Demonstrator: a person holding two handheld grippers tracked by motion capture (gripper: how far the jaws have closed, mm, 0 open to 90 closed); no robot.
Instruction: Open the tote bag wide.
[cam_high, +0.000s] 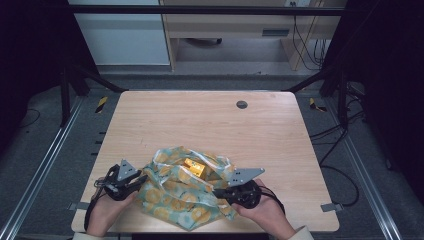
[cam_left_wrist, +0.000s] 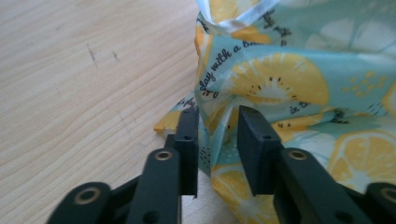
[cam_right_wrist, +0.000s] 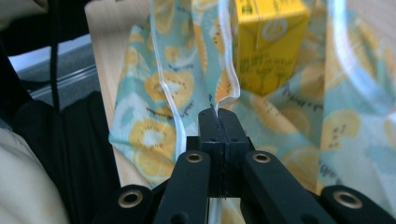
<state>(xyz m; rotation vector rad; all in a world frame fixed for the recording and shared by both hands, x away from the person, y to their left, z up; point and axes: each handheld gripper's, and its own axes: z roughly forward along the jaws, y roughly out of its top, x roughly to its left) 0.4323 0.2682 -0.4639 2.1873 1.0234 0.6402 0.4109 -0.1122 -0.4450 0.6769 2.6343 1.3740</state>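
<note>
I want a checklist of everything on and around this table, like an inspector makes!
Surface: wooden table, mostly bare, round grey plug near the far edge.
Job's things: lemon-print bag lying open at the near edge; yellow carton inside.
Clutter: nothing seen.
Grippers: left gripper open, bag fabric between its jaws; right gripper shut on the bag's rim.
Cables: black cable trailing from the right gripper; more cables on the floor.
Surroundings: grey floor, metal frame, cabinet behind.

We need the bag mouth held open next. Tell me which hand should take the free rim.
Left. The right tongs are shut on the bag's rim strip beside the yellow carton. The left tongs stand open around a fold of film, pads not pressing, free to grip.
</note>
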